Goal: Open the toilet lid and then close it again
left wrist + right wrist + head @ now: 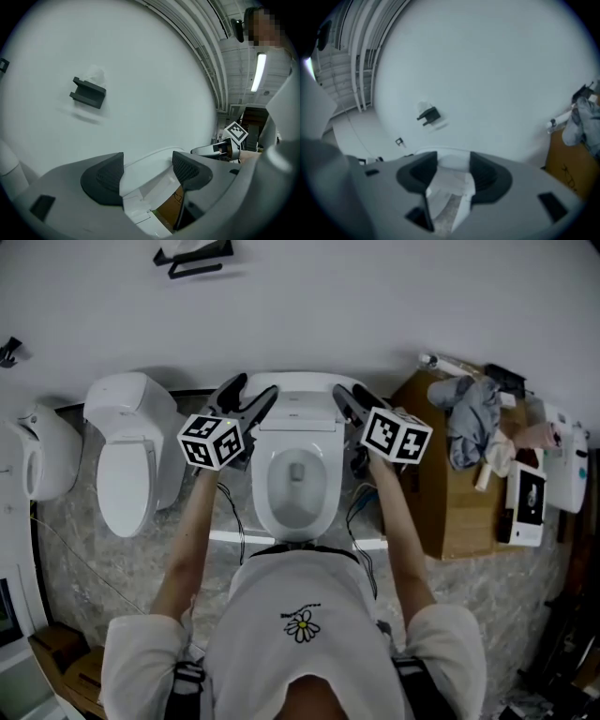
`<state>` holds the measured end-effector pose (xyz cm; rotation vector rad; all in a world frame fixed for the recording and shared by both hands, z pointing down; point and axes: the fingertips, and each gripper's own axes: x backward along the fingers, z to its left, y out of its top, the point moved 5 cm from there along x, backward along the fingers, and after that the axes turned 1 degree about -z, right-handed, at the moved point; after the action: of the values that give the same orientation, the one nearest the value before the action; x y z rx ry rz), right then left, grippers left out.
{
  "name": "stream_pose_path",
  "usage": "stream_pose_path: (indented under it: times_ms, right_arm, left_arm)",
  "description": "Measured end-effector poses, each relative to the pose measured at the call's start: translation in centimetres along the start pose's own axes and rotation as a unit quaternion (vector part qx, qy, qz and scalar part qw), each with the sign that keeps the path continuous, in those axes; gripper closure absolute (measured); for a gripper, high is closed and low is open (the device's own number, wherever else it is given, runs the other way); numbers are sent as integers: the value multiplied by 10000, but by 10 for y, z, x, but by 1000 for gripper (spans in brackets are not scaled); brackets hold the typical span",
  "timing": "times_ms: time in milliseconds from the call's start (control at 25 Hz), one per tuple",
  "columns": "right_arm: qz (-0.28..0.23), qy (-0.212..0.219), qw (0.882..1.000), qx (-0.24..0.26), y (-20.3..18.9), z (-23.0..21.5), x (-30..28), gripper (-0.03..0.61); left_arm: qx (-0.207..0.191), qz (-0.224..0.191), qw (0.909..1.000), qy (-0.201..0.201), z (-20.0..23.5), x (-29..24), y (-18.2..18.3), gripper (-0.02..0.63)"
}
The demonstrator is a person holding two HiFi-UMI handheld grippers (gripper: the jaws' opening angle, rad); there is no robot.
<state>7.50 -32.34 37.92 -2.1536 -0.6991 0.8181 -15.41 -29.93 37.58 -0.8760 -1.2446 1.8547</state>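
Observation:
The white toilet stands in the middle with its bowl exposed. Its lid is raised upright against the wall. My left gripper hovers at the lid's left top corner, and my right gripper at the right top corner. Both are open. In the left gripper view, my left gripper shows the lid's white upper edge beyond its spread jaws. In the right gripper view, my right gripper frames the lid the same way. Neither gripper's pads press on the lid.
A second white toilet with its lid shut stands to the left, with another white fixture beyond it. A cardboard box with a grey cloth stands to the right. A black holder hangs on the wall.

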Motion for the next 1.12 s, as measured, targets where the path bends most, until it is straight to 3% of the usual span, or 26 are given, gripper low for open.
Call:
stream_pose_path:
  times_ms: [360, 1120]
  right_arm:
    - [-125, -30, 9999, -116, 26, -11, -28, 356]
    - [-176, -79, 9998, -12, 88, -40, -105, 356]
  left_arm:
    - [161, -98, 9997, 145, 20, -30, 16, 285]
    - [-92, 15, 9976, 688, 70, -105, 54, 285]
